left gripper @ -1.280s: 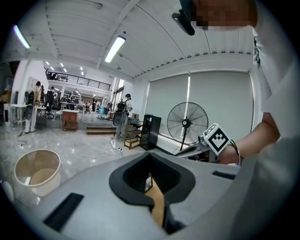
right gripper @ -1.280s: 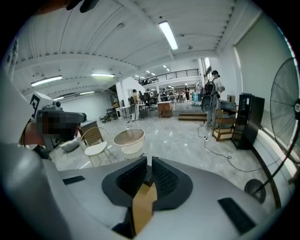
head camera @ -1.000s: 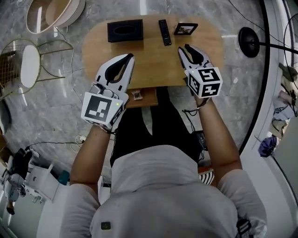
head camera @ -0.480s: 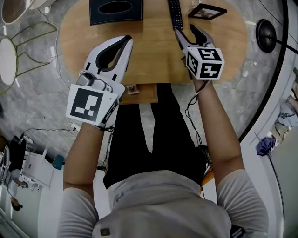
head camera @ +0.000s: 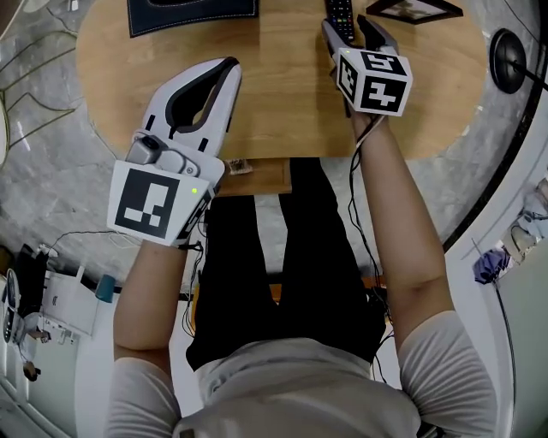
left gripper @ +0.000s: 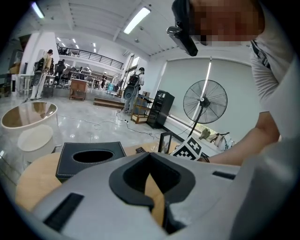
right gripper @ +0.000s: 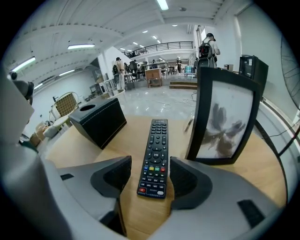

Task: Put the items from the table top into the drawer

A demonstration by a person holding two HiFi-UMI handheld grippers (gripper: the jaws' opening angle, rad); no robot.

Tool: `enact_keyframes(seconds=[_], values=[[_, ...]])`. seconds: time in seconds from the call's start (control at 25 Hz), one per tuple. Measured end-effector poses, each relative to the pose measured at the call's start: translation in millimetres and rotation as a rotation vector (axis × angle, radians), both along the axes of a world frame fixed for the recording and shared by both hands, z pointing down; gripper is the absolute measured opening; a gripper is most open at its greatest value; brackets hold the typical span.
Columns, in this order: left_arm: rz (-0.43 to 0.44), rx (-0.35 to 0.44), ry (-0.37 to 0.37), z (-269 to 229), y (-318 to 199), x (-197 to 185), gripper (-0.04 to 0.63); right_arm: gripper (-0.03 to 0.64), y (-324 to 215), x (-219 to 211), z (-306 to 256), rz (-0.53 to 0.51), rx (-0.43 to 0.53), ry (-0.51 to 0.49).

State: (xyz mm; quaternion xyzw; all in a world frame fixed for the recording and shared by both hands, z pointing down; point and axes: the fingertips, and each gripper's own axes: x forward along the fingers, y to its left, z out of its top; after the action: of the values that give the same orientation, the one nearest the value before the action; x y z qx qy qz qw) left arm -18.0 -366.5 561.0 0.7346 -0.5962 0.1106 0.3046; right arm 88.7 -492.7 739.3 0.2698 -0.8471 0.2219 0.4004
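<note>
Right gripper has dropped to the table, jaws just spread astride the remote, untouched at its 12 o'clock. Left gripper, lower too, is pressed together, empty. So a pinch on the remote looks next.

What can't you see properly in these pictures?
Drawer: head view, only a sliver shows below the table edge; inside hidden.
Tissue box: head view, cut off by top edge.
Picture frame: head view, cut off by top edge.
Remote button print: right gripper view, too small.
</note>
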Motion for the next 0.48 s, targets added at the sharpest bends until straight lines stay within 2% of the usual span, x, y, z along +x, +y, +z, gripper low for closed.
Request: enact_keyframes(seconds=[0.48], values=[[-0.013, -0.008, 0.033, 29.9, -2.7, 3.4, 0.009, 0.262, -13.0, -12.7, 25.8, 0.016, 0.047, 0.041]])
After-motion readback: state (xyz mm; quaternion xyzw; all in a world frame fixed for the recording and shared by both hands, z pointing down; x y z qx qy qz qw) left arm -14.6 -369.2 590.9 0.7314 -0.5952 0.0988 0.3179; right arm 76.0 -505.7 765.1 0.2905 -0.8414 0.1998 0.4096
